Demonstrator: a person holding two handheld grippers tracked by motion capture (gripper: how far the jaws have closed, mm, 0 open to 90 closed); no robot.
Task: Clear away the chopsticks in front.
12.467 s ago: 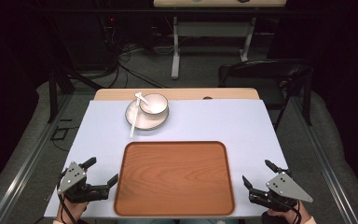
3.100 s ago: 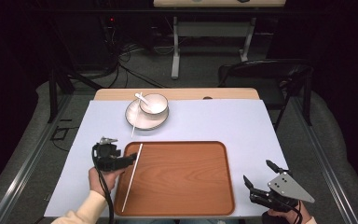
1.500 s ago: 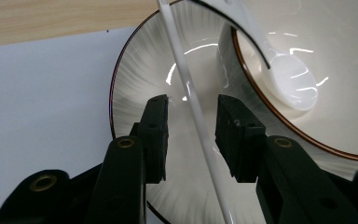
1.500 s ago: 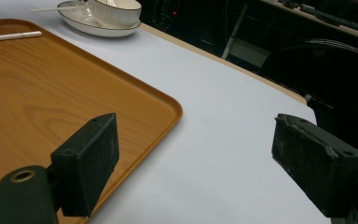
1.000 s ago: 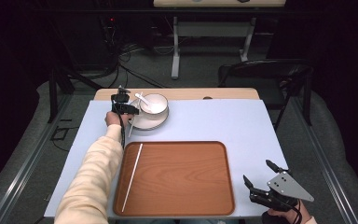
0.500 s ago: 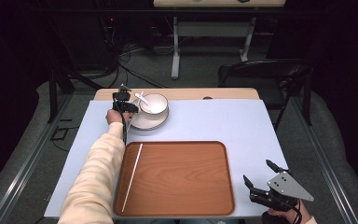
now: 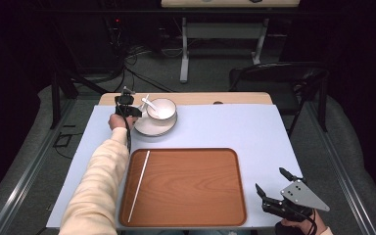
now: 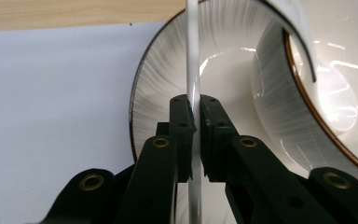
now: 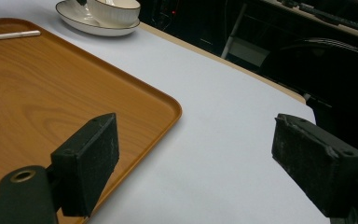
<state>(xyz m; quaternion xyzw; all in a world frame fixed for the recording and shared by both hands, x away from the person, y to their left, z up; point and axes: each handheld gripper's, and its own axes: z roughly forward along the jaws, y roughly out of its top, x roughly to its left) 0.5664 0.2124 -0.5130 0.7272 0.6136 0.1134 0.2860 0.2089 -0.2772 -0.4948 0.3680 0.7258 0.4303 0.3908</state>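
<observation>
Over plate [image 8: 158,84] rim, L gripper [image 8: 193,114] jaws clamped on white stick [image 8: 192,51], bowl [image 8: 335,84] just beside, R gripper [image 9: 205,158] jaws apart.

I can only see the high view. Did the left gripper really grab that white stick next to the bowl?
Observer: Yes. The left gripper view shows that the left gripper has just been closing, and its jaws now pinch the white chopstick above the saucer.
Operator: Is the bowl bumping the stick?
Observer: No. Where the stick is gripped, the bowl stands apart from it, with bare saucer between them.
Operator: What's the other gripper doing?
Observer: The right gripper has its jaws wide open with nothing between them, just past the corner of the wooden tray.
</observation>
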